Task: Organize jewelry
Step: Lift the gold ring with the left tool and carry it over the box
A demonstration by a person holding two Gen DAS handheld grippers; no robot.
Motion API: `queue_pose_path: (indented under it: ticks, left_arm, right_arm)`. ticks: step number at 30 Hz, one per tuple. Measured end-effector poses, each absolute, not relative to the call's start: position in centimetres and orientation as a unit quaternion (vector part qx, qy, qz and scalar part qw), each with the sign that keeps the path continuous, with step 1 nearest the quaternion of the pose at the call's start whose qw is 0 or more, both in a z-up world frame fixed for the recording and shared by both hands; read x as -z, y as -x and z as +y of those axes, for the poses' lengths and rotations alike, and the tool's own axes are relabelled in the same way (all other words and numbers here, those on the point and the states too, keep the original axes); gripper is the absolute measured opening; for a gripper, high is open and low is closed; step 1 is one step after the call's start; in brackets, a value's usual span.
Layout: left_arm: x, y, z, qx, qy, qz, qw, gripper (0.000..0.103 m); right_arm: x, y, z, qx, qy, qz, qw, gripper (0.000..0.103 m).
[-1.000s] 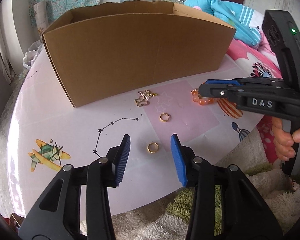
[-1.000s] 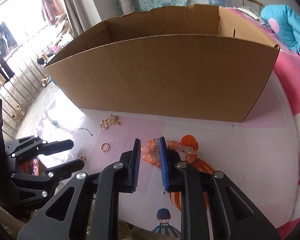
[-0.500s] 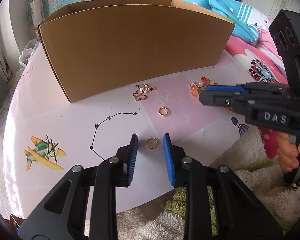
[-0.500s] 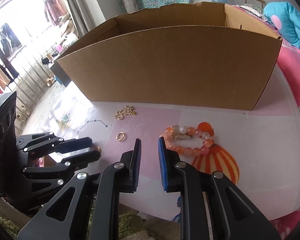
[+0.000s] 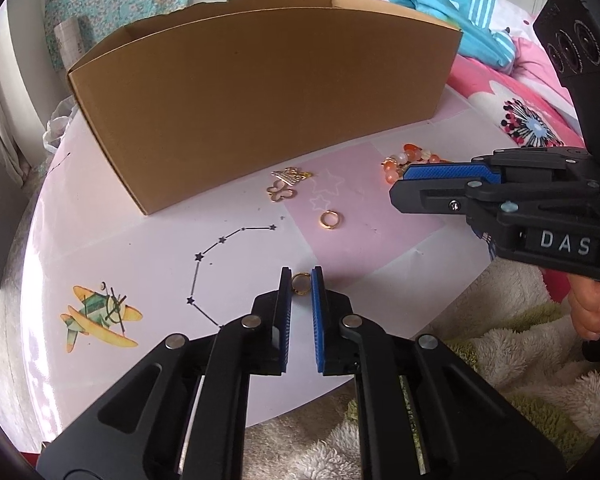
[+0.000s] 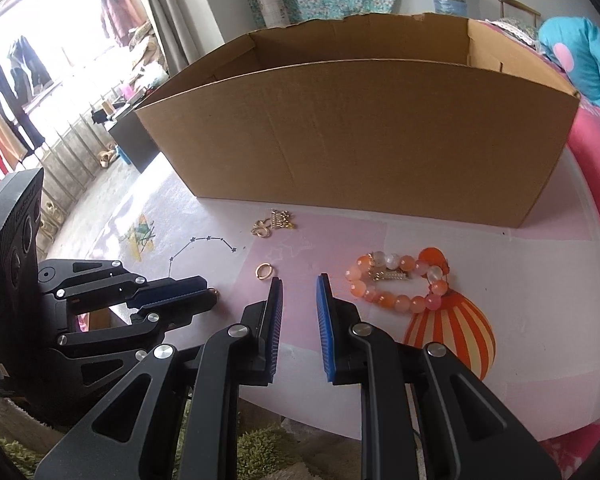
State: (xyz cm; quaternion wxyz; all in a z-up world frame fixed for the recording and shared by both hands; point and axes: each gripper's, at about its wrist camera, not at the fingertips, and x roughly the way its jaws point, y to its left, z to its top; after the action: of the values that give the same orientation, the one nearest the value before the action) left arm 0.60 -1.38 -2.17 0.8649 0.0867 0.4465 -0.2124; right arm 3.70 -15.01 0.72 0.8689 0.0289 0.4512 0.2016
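- Our left gripper is closing on a small gold ring at the near edge of the desk; a second ago its jaws stood wide, and now the blue pads sit just beside the ring on both sides, seemingly touching it.
- We cannot yet call this a firm hold; the ring lies flat on the desk, at six o'clock from the cardboard box.
- Our right gripper hangs narrow and empty, as it did a second ago, with the orange bead bracelet just at its two o'clock.
- That bracelet lay between the right gripper's tips a second ago; it now lies clear of them.
- A second gold ring waits at twelve o'clock from the left gripper, with gold charms beyond it near the box wall.
- We judge the first pick nearly made; the lift into the box comes next, and a thin ring may slip.
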Motion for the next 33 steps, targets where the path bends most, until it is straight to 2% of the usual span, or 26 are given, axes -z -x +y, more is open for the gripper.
queue_pose_path:
  ticks: [21, 25, 26, 33]
  left_arm:
    - [2.2, -2.0, 0.9, 0.196, -0.055, 0.454, 0.867, 0.009]
    - [2.2, -2.1, 1.0, 0.196, -0.054, 0.453, 0.868, 0.009]
    - [2.2, -2.1, 1.0, 0.196, -0.053, 0.453, 0.868, 0.009]
    - [2.1, -2.0, 1.2, 0.196, -0.048, 0.45, 0.87, 0.009]
  right_arm:
    - [0.5, -4.8, -10.7, -0.255, 0.117, 0.444, 0.851, 0.018]
    - [0.3, -5.2, -10.5, -0.265, 0.129, 0.444, 0.846, 0.017]
    - [0.2, -5.2, -10.5, -0.27, 0.129, 0.445, 0.844, 0.012]
    - [0.1, -5.5, -10.7, -0.271, 0.114, 0.447, 0.845, 0.011]
